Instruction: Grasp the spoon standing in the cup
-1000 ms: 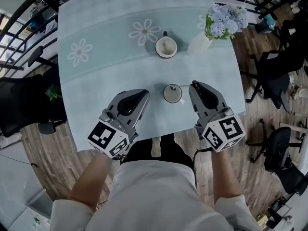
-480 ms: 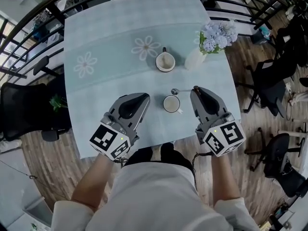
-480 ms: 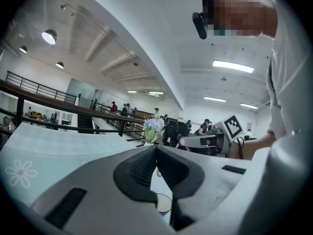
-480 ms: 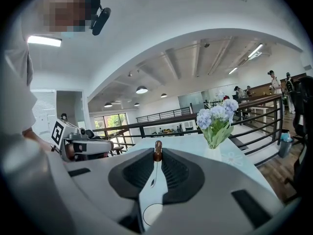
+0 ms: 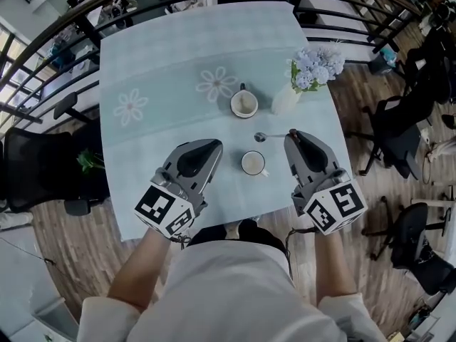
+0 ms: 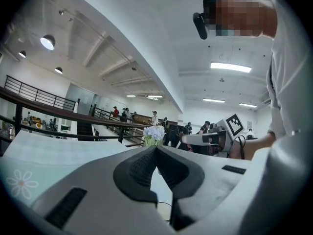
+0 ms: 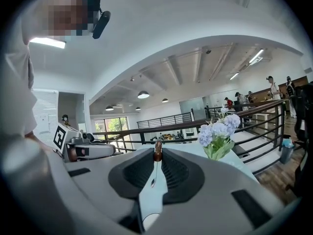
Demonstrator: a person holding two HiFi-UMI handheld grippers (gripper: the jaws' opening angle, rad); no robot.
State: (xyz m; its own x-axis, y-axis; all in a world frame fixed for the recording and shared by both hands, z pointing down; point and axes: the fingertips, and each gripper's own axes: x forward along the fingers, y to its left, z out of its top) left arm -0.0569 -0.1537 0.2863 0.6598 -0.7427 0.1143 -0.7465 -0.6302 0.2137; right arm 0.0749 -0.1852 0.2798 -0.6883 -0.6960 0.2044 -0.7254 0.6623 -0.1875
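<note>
- Spoon: not in either cup. It's held roughly level over the table, bowl end pointing to 9 o'clock, handle end in the R gripper.
- From the near cup the spoon sits at approx 12–1 o'clock, between that cup and the far cup. It touches neither, as far as I can see.
- R gripper view: R gripper has its tongs pinched narrow on the brown tip of the spoon, right at the very ends of the pads. The thin shaft runs down btw them.
- L gripper: parked at 9 o'clock of the near cup, well clear. Its own view shows the L gripper with tongs closed together and nothing btw them.
- Vase w/ pale blue flowers stands at approx 1 o'clock, near the table edge and not involved.
- Handling, my read: the spoon looks light, thin and stiff, prob. metal w/ a small brown knob, so smooth and slippery.
- A pinch on the end knob alone leaves the long shaft free to swing or twist. A hold lower on the shaft, deeper in the ribbed pads, would likely be steadier.
- Cups look ceramic and the near one seems empty, so it would prob. tip easily. Better that the spoon doesn't knock a rim.
</note>
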